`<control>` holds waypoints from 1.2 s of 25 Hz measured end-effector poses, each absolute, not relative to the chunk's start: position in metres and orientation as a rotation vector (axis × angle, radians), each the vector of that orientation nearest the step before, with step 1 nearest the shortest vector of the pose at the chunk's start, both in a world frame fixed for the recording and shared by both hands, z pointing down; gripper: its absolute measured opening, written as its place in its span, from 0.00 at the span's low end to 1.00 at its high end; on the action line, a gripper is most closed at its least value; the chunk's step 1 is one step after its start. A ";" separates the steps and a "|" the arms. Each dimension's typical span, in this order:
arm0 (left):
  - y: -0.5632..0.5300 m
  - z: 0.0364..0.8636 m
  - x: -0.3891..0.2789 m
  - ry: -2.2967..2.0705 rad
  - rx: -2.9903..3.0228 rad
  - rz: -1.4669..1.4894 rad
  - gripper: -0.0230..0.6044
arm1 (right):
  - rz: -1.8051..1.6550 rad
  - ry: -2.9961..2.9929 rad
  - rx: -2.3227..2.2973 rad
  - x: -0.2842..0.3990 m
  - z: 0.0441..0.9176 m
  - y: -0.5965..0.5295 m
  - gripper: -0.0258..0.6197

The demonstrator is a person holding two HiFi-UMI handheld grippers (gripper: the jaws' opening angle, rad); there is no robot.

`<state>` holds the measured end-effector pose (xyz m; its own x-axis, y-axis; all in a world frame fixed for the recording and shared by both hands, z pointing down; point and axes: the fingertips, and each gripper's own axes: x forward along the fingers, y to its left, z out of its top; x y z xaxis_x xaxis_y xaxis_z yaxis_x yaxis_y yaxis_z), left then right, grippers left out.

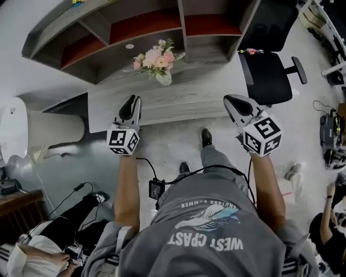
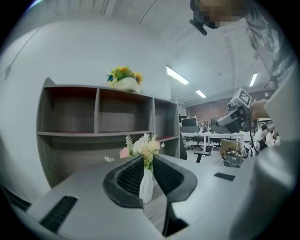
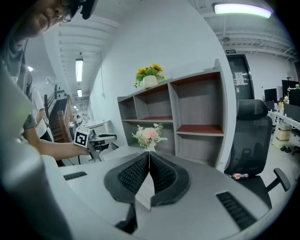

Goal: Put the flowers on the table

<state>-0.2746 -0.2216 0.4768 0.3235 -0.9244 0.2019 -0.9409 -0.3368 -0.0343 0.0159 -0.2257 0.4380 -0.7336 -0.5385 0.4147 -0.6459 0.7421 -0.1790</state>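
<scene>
An office with white walls and strip ceiling lights (image 3: 241, 8) is shown. A grey shelf unit (image 1: 135, 32) with red-brown compartment floors is set at the back of the grey wood-grain surface (image 1: 205, 92), and a black office chair (image 1: 267, 70) is parked beside it. "WEST COAST" is printed on the person's grey shirt (image 1: 211, 238), seen upside down. The left tool (image 1: 131, 101) is held narrowly parted with nothing gripped. The right tool (image 1: 230, 100) is clenched and empty. The flowers (image 1: 157, 58), pink and white in a white vase (image 1: 164, 78), are stood on the surface before the shelf unit, apart from both tools.
</scene>
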 end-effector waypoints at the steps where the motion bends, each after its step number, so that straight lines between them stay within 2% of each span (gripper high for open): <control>1: -0.212 0.466 -0.277 -1.762 2.491 0.273 0.13 | 0.437 -2.624 0.907 0.013 0.432 -0.221 0.08; 5: -0.181 0.425 -0.282 -1.781 2.529 0.222 0.06 | 0.389 -2.695 0.873 0.000 0.409 -0.204 0.08; 15: -0.116 0.362 -0.304 -1.828 2.557 0.157 0.06 | 0.285 -2.802 0.787 -0.026 0.365 -0.162 0.08; 30: -0.063 0.355 -0.318 -1.821 2.573 0.102 0.06 | 0.268 -2.795 0.875 -0.020 0.351 -0.115 0.08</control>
